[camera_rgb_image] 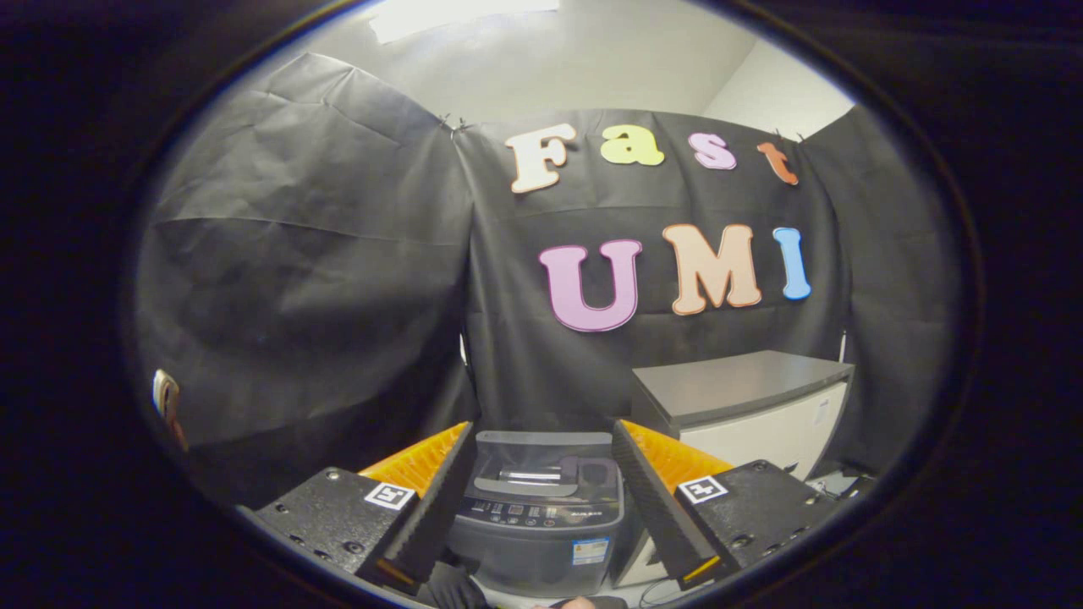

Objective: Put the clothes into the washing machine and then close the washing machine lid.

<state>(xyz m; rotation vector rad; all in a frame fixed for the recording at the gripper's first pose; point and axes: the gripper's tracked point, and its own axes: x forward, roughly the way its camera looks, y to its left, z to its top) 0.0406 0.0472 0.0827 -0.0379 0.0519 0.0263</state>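
Gripper (541,499) spread wide, holding nothing. Washing machine (541,524) sits straight ahead and below, framed btwn the two fingers, lid looks down. Clothes: dark bit just under the fingers (453,588), can't tell for sure. White cabinet (744,406) beside the machine.

The gripper (541,499) has its fingers (440,499) spread wide, holding nothing. Between them, just ahead, stands a small grey washer (541,524) with its lid (541,461) down and a row of controls along the front. Beyond the right finger sits a white cabinet (761,414) with a grey top, near the washer.
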